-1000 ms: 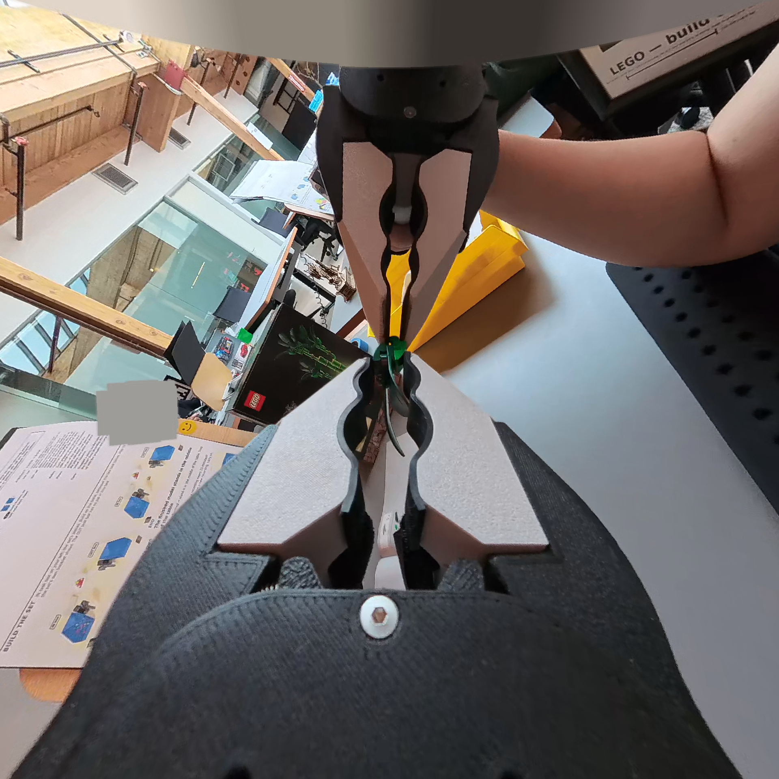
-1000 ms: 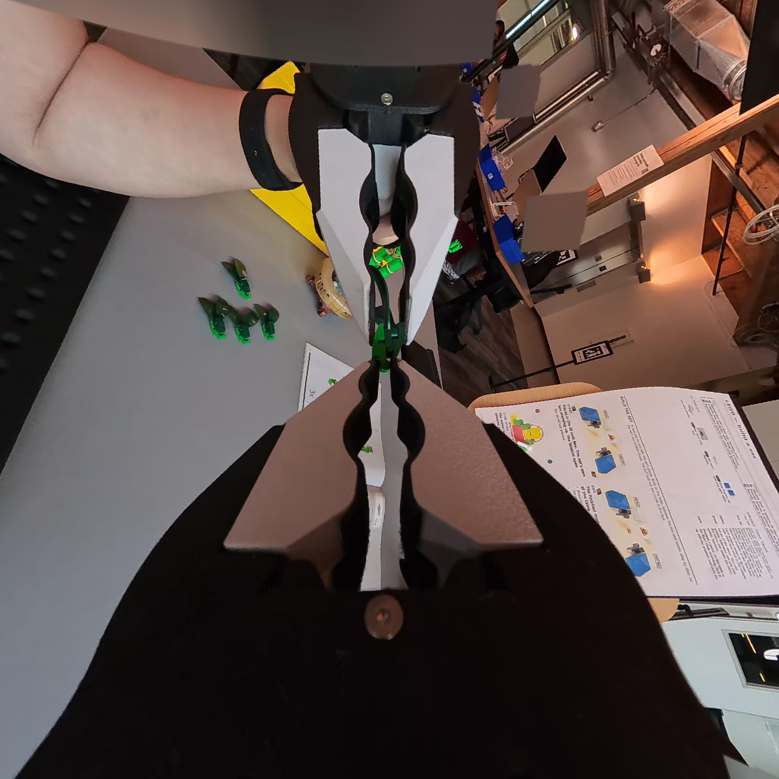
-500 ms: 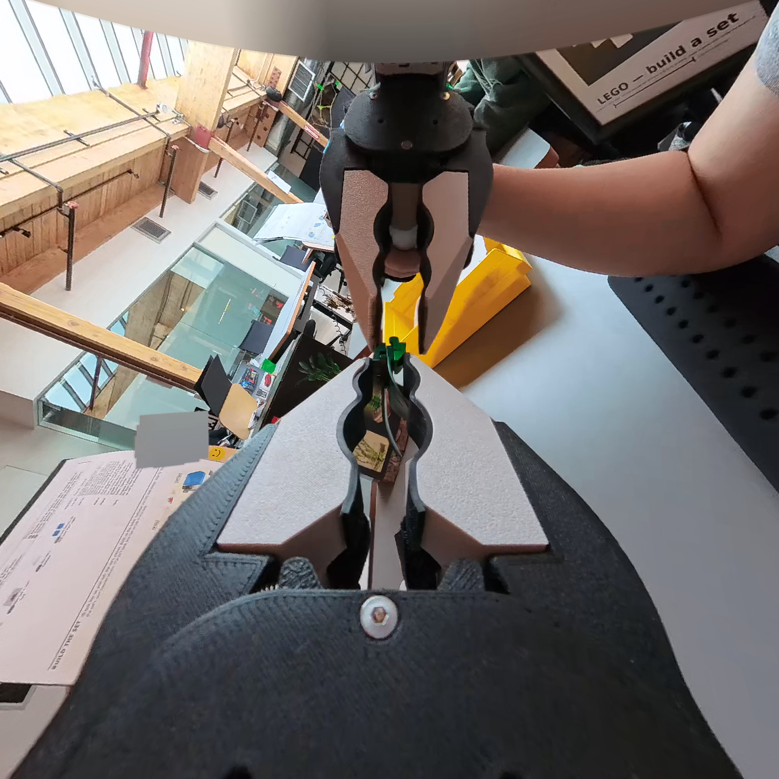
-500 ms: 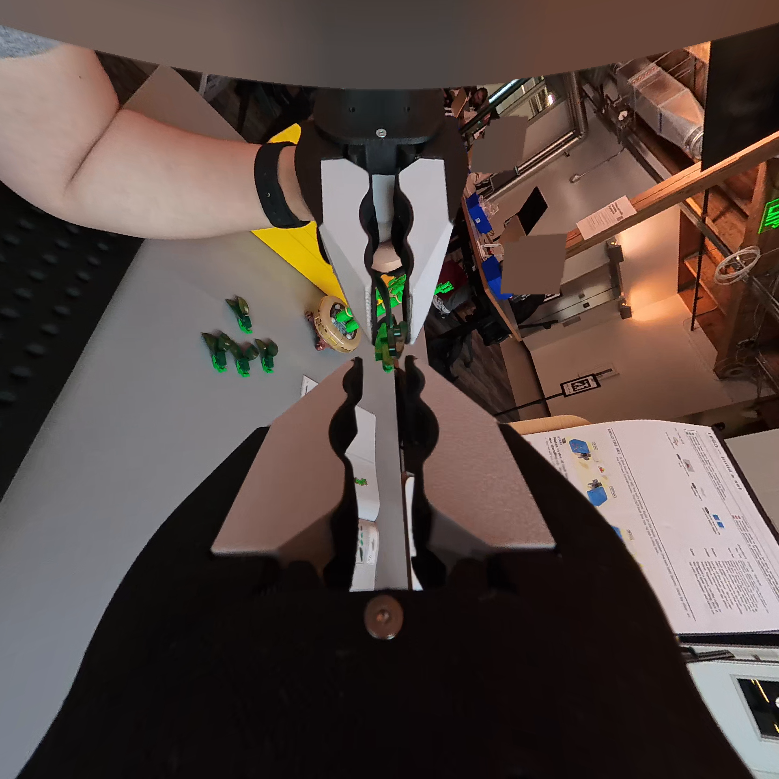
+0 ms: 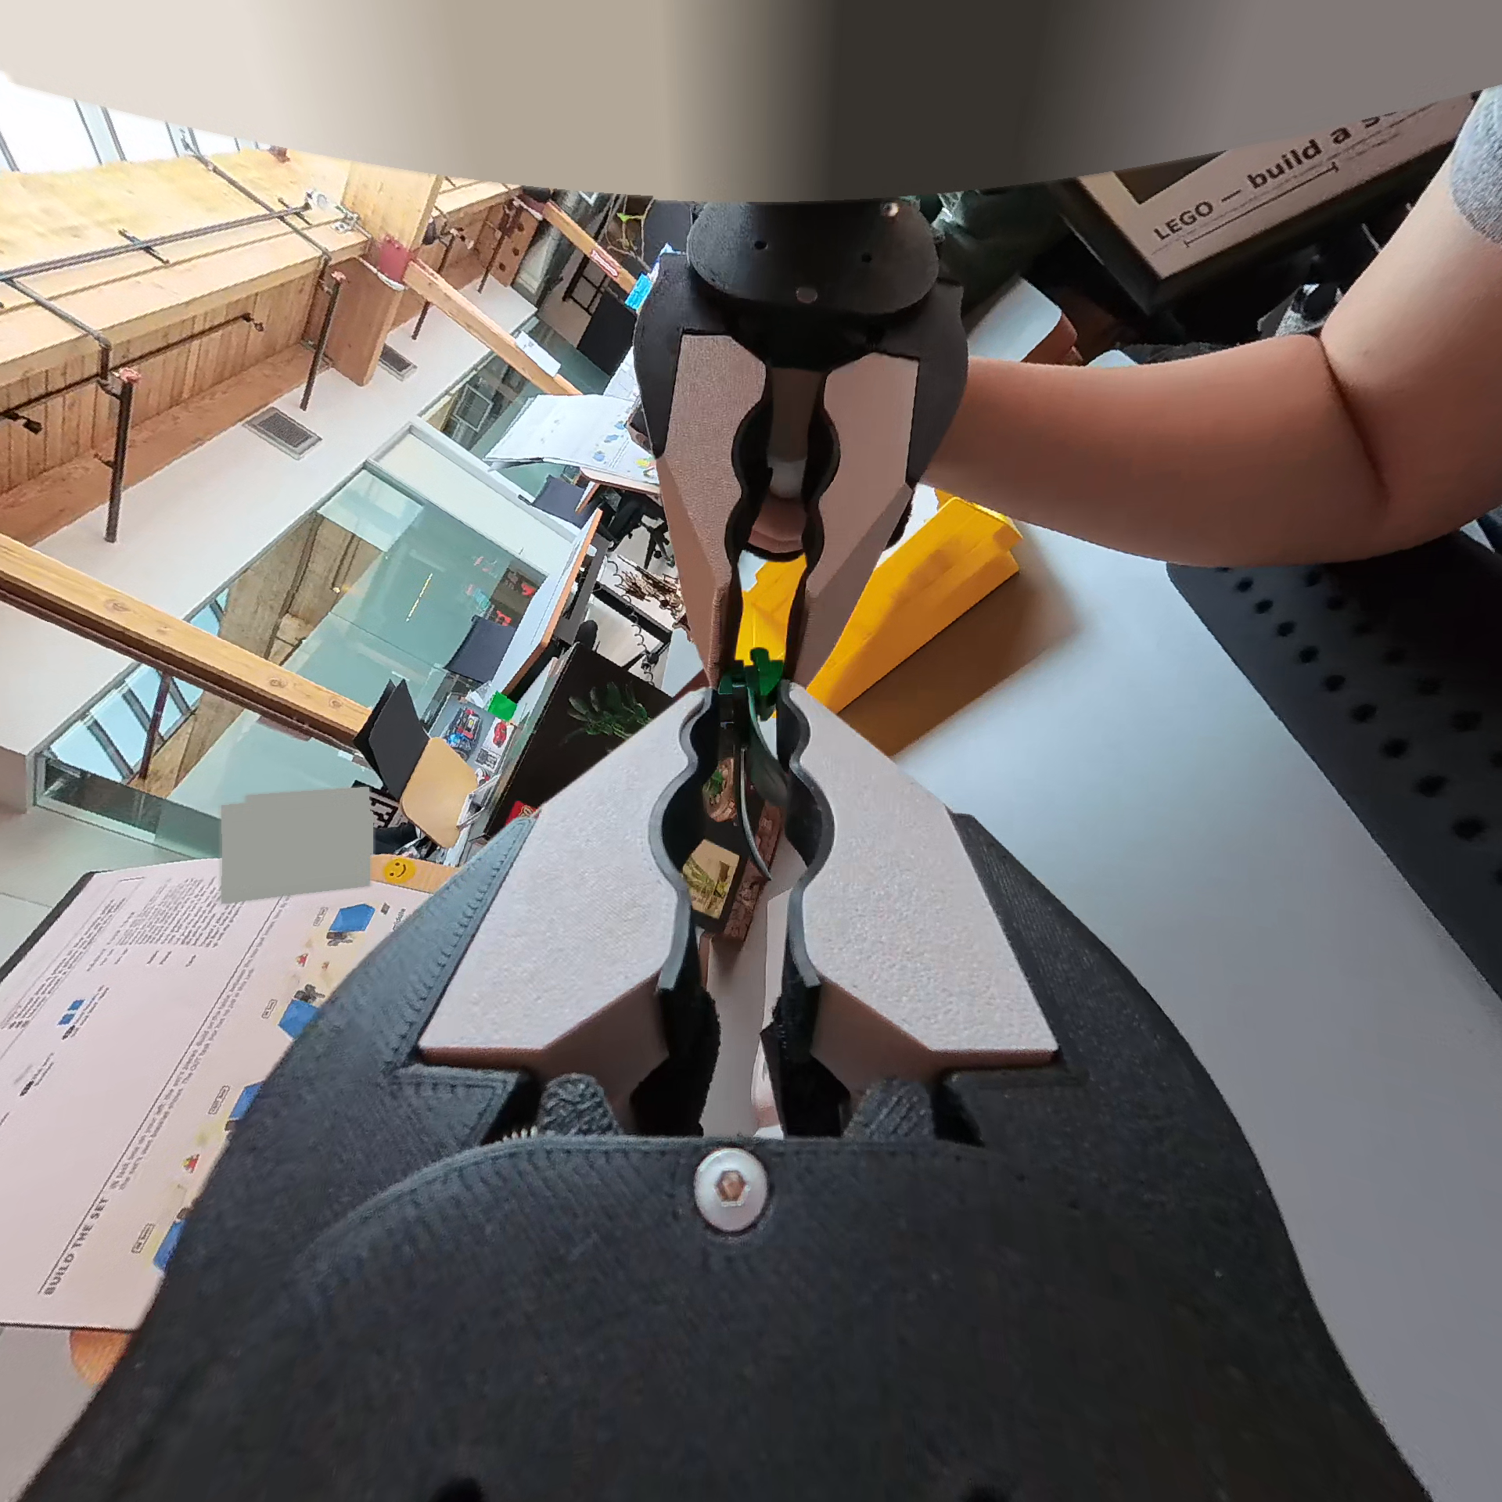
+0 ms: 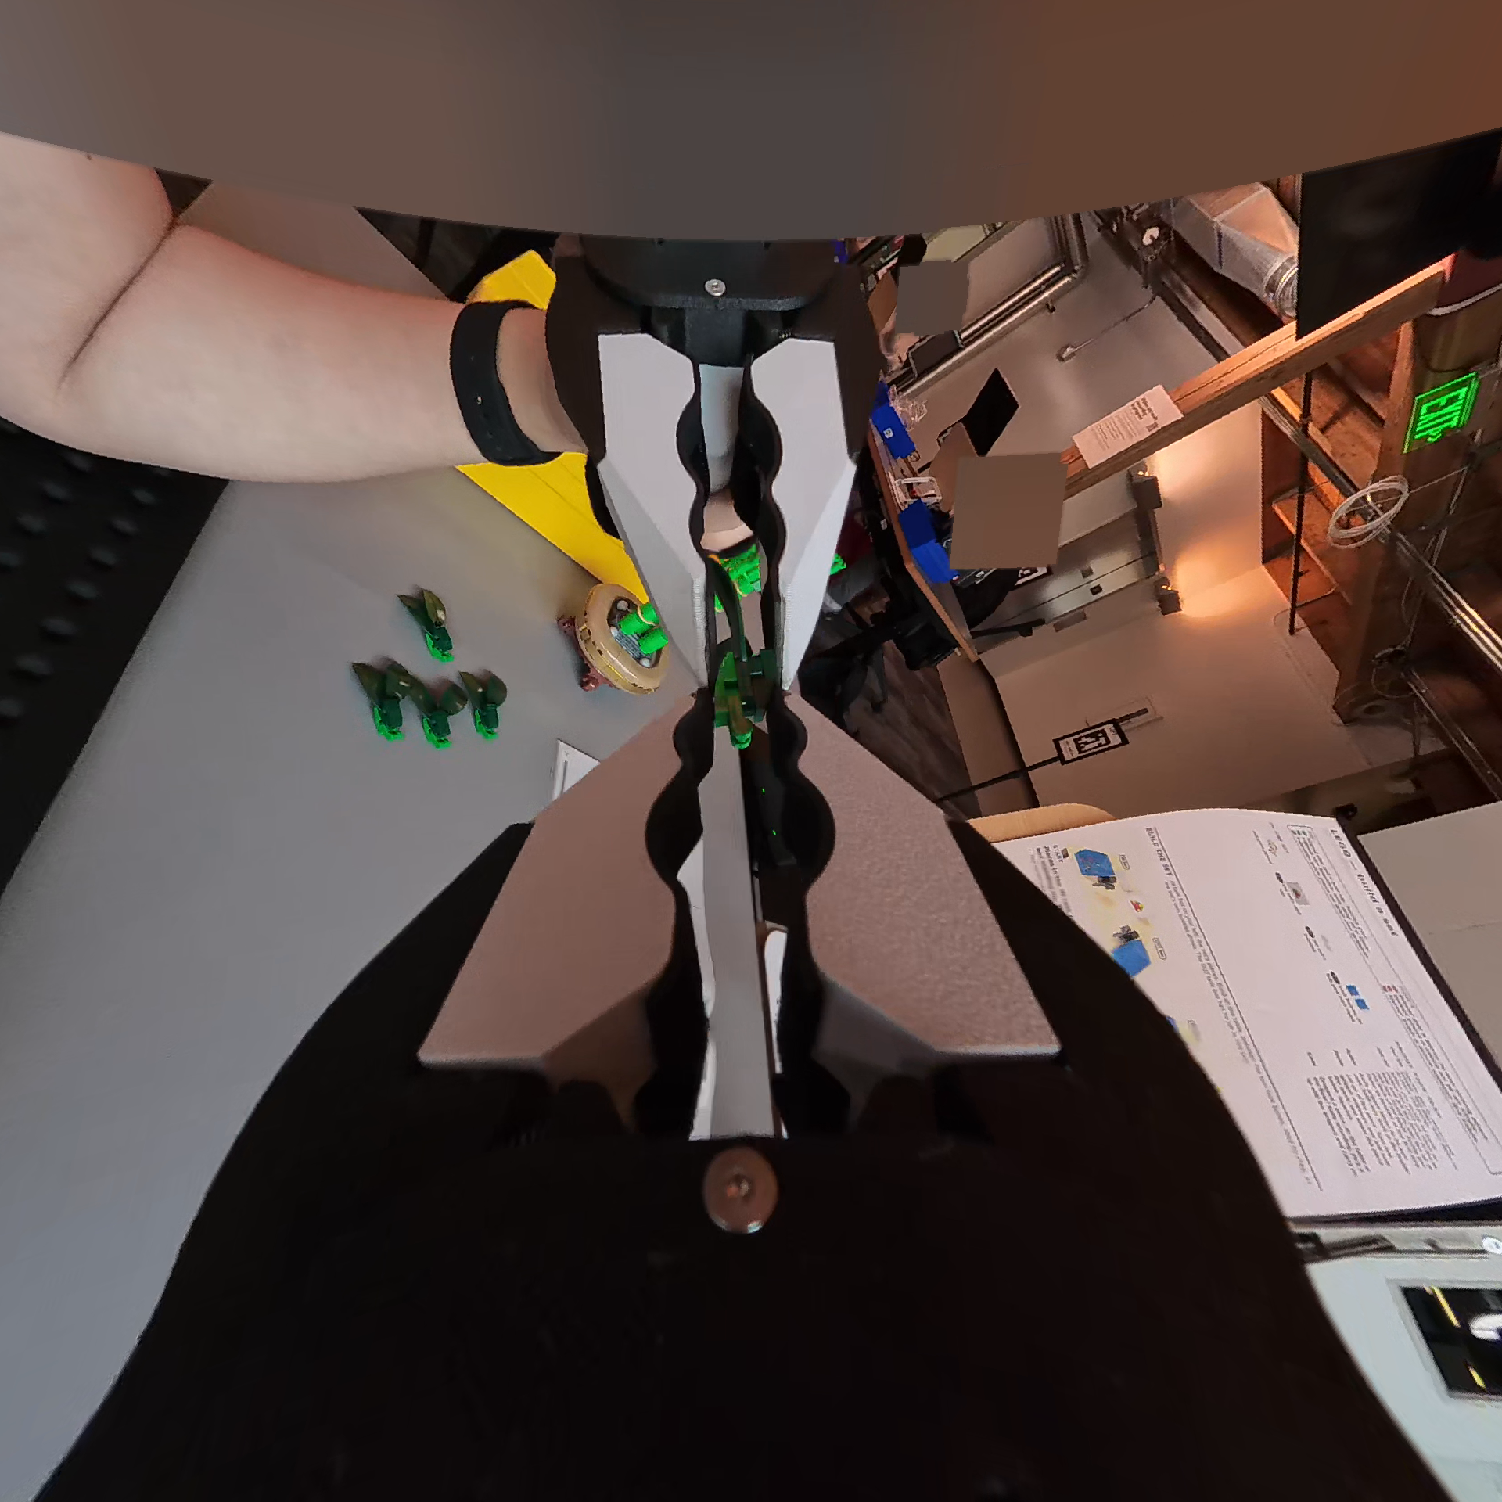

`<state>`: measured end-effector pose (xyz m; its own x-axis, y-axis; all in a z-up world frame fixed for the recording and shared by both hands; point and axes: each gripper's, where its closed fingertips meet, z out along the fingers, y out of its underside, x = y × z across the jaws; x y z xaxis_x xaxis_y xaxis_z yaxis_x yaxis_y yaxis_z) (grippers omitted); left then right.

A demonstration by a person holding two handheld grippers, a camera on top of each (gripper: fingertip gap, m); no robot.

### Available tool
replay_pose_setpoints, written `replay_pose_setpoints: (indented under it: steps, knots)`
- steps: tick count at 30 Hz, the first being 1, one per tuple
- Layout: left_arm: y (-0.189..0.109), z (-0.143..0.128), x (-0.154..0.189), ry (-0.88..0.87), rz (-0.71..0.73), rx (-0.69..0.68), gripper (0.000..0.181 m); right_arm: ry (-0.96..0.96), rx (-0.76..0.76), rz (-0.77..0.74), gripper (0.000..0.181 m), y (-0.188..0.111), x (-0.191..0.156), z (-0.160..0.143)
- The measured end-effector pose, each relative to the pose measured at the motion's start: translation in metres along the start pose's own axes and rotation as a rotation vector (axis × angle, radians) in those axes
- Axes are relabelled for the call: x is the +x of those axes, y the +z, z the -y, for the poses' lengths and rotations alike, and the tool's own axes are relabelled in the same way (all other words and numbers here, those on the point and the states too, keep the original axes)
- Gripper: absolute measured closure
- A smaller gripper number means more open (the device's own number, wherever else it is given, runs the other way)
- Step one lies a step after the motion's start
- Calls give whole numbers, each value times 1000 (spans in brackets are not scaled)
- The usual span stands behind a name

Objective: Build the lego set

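Right wrist view: I hold both claws tip to tip above the counter (image 6: 203,894), left claw (image 6: 735,642) and right claw (image 6: 735,719) each clamping the green stem assembly (image 6: 740,691); four loose leaf pieces (image 6: 435,683) lie below.

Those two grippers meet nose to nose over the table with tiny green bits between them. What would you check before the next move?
1. Left gripper shut on a green leaf piece: ok.
2. Right gripper shut on a green stem piece: ok.
3. Tips aligned head-on: ok.
4. Pieces fully clicked together: cannot tell, the joint is hidden.
5. Spare leaf pieces lie on the grey table, away from the grippers: ok.
6. Tan round base within reach: ok, probably.
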<state>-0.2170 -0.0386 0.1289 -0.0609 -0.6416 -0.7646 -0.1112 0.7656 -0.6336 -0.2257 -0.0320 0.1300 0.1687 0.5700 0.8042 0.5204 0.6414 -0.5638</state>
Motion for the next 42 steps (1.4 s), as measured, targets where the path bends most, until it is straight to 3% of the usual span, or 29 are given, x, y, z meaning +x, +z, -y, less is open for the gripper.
replay_pose_setpoints:
  steps: [16, 37, 42]
  knots:
    - [7, -18, 15, 7, -70, -88, 170, 31, -52, 121, 169, 2, -16, -19]
    - [6, -11, -5, -12, 50, -49, 170, 43, -52, -2, 172, 0, 6, -14]
    - [3, -16, -6, -17, 52, -42, 169, 259, 71, 111, 168, 2, 4, -15]
